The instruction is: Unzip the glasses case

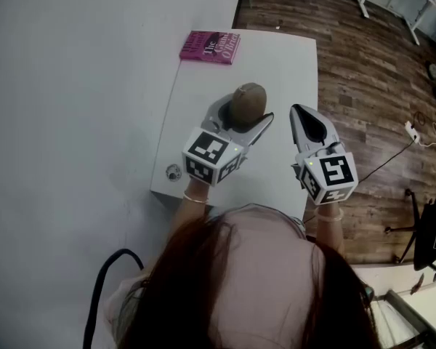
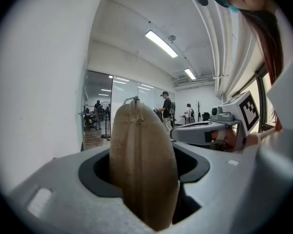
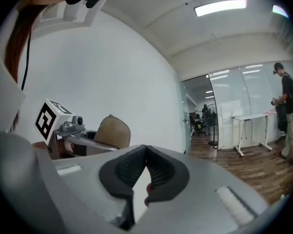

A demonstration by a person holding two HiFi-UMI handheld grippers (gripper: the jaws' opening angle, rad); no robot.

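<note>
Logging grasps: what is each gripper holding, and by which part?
Left gripper clamps the glasses case by its broad faces, near one end; right gripper is shut, empty.

Tan glasses case (image 1: pixel 248 102), pink book (image 1: pixel 210 47)

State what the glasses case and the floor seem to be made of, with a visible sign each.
Glasses case: probably tan suede-like fabric or faux leather; matte, faintly napped, with a stitched zip seam.
Floor: likely wood or wood-look planks; brown grain and board joints show.
</note>
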